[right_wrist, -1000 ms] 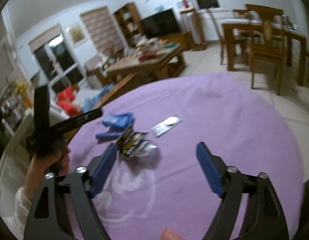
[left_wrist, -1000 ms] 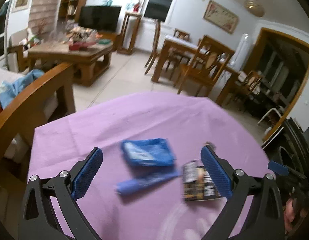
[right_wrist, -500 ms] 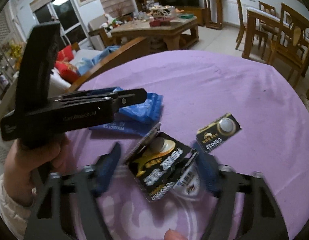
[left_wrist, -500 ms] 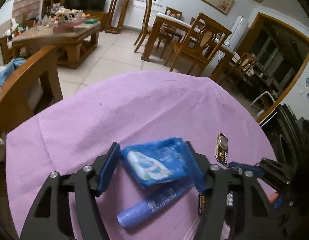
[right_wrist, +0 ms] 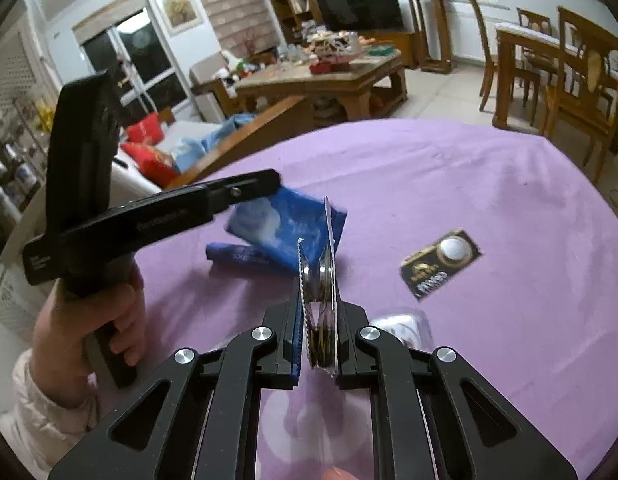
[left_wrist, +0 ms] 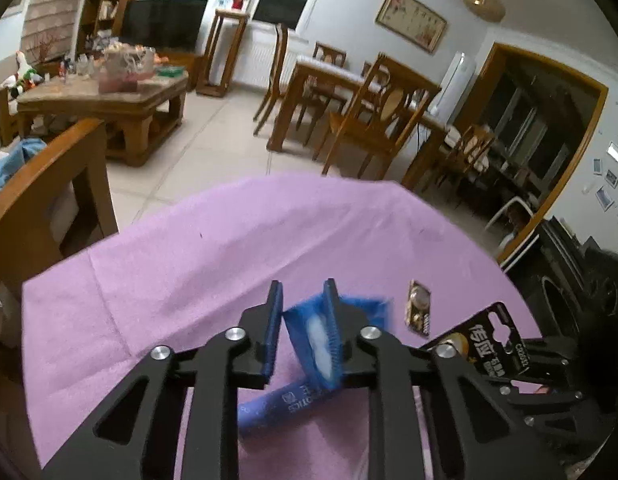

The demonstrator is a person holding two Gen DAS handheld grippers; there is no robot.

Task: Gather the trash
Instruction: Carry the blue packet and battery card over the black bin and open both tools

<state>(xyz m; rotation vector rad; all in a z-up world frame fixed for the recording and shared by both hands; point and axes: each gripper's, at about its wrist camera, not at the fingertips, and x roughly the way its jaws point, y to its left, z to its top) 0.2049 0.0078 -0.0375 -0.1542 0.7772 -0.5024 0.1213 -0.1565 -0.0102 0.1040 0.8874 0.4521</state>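
Observation:
My left gripper is shut on a crumpled blue packet, which stands squeezed between the pads just above the purple tablecloth. A blue-violet stick sachet lies under it. My right gripper is shut on a black battery blister card, held on edge between its pads; in the left wrist view that card shows at the right. A small black coin-battery card lies flat on the cloth to the right. The blue packet and the left gripper show just beyond the right gripper's fingers.
A clear plastic blister piece lies beside my right fingers. A person's hand holds the left gripper's handle. A wooden chair back stands at the table's left edge. A coffee table and dining chairs stand beyond.
Both grippers went from wide open to shut. The left closed on the blue packet and crumpled it. The right came forward and down and closed on the black battery card, now on edge.

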